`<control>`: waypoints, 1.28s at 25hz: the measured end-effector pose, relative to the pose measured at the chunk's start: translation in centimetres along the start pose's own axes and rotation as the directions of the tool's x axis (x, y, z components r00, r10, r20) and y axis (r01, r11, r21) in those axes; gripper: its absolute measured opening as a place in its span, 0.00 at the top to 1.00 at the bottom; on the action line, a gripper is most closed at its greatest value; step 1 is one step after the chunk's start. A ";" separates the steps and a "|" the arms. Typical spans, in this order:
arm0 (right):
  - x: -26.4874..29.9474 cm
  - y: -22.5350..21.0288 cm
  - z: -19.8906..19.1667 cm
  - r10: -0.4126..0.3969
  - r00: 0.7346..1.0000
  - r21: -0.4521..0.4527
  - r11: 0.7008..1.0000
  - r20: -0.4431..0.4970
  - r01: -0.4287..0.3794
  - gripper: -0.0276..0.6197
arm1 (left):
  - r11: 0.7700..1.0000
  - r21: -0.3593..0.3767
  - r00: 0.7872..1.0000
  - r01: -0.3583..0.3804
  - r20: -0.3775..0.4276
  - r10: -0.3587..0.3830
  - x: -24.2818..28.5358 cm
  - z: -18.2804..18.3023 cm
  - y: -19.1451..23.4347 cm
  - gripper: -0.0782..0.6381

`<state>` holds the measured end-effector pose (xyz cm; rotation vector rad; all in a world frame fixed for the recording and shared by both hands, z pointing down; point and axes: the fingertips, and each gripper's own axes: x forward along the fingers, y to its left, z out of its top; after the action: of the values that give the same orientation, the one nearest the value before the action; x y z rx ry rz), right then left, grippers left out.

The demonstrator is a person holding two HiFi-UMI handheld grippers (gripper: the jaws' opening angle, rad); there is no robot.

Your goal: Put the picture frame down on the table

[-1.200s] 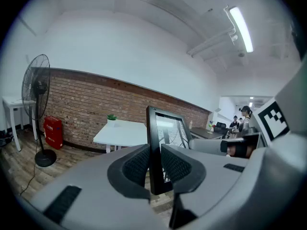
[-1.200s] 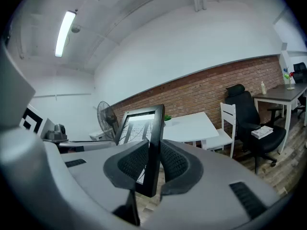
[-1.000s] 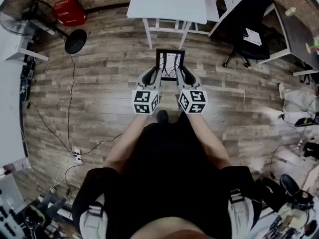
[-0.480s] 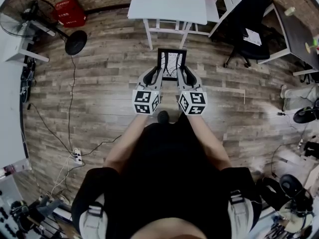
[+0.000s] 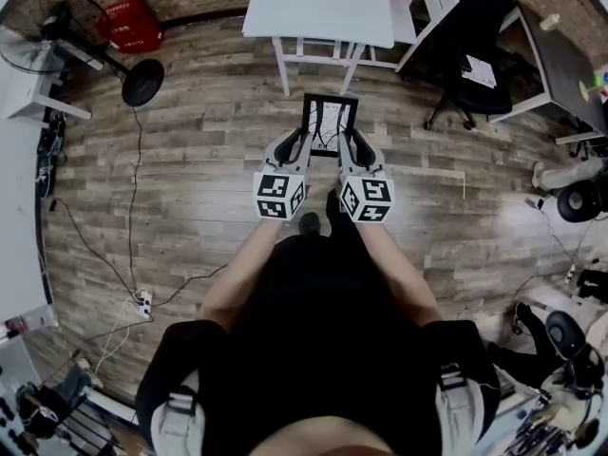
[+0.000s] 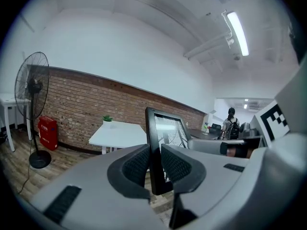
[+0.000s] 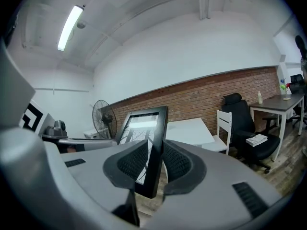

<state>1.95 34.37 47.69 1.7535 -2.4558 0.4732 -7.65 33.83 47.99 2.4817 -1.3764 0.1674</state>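
left claw [image 6: 154, 151] clamps the picture frame [image 6: 167, 128]; right claw [image 7: 155, 151], just opening, seemingly grips it.

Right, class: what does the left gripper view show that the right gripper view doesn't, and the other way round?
Only the left gripper view shows the red container by the wall, the small plant on the white table, and a distant person with a backpack. Only the right gripper view shows the black office chair, the white chair and the dark desk. Both show the picture frame close up, the white table, the brick wall and the standing fan.
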 end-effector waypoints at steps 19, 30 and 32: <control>5.7 -3.0 1.9 0.026 1.000 0.034 0.999 -0.014 -0.026 0.84 | 0.998 -0.004 0.998 -0.055 0.013 0.055 5.7 2.5 2.7 0.78; 9.6 -5.4 3.6 0.039 0.999 0.045 0.998 -0.014 -0.039 0.84 | 0.997 -0.001 0.997 -0.077 0.022 0.077 9.7 4.5 3.9 0.78; 10.4 -5.4 3.5 0.043 0.999 0.048 0.998 -0.016 -0.042 0.84 | 0.996 -0.001 0.996 -0.086 0.019 0.086 10.2 4.4 4.5 0.78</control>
<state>3.91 22.31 48.01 1.7101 -2.4944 0.5527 -6.16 21.92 47.19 2.4307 -1.4922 0.1625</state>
